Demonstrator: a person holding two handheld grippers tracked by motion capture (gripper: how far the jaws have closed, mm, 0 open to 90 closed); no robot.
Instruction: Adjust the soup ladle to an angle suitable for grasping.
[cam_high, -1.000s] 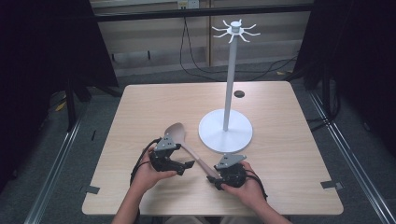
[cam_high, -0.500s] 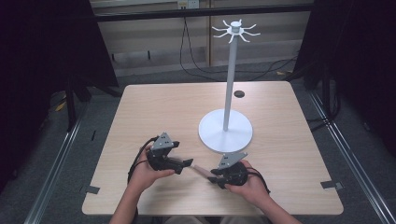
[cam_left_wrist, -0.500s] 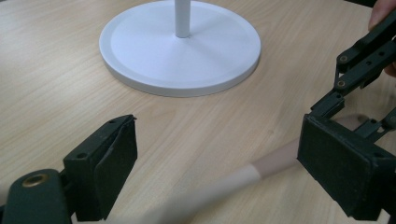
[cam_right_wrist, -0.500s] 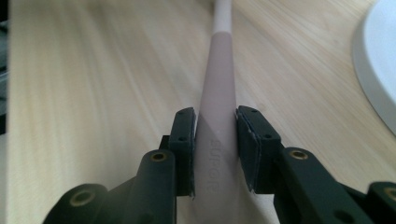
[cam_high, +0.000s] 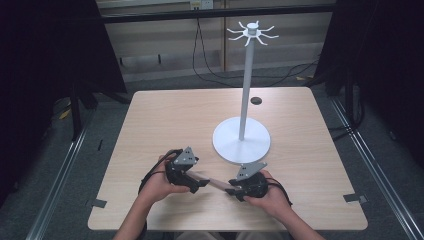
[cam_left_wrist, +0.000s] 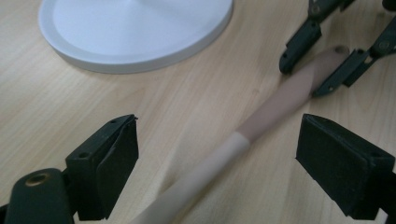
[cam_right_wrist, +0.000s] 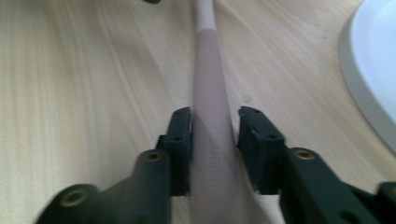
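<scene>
One wooden surface (cam_high: 165, 115) carries one white stand (cam_high: 242, 140), made of one round base, one pole and one ring of hooks on top. One long-handled utensil (cam_high: 216, 183) lies there, and one small dark disc (cam_high: 256, 100). Two grippers: left (cam_high: 198, 183), right (cam_high: 232, 189).

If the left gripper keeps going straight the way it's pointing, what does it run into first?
Most likely the right gripper, which straddles the far end of the spatula handle lying between the left gripper's open jaws; depth is hard to judge.

Light wooden table (cam_high: 165, 110) on grey floor (cam_high: 90, 165); dark curtains (cam_high: 45, 45) flank paneled, possibly wooden, back wall (cam_high: 165, 40).
</scene>
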